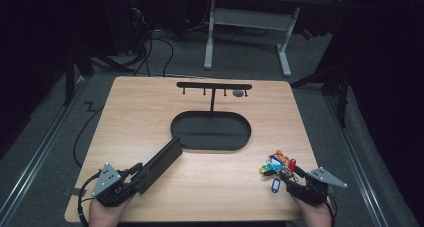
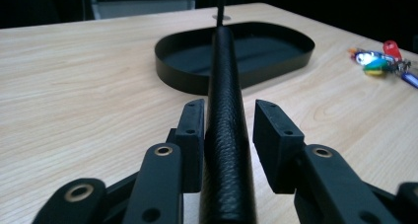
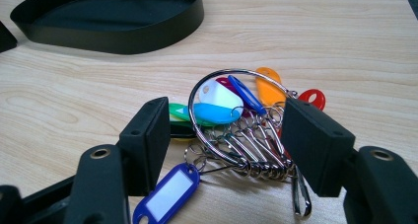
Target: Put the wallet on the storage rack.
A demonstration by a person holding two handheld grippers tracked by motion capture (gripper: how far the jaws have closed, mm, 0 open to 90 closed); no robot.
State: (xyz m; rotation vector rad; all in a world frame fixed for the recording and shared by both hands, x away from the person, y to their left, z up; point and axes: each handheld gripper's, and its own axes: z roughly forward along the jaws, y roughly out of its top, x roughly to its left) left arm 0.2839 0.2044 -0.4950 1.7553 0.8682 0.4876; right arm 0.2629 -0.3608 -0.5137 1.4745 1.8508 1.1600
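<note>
Left hand-held gripper (image 2: 227, 130) loose around half-hidden black wallet (image 2: 224, 86); right hand-held gripper (image 3: 224, 150) apart astride keyring (image 3: 236, 120).

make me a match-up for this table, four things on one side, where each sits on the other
Things:
1. wallet
2. key bunch
3. tray
4. hook rack

Places:
A. far side of the table, behind the tray
B. between the left gripper's jaws
C. middle of the table
D. on the wood, between the right gripper's jaws

Pairs: 1-B, 2-D, 3-C, 4-A
</note>
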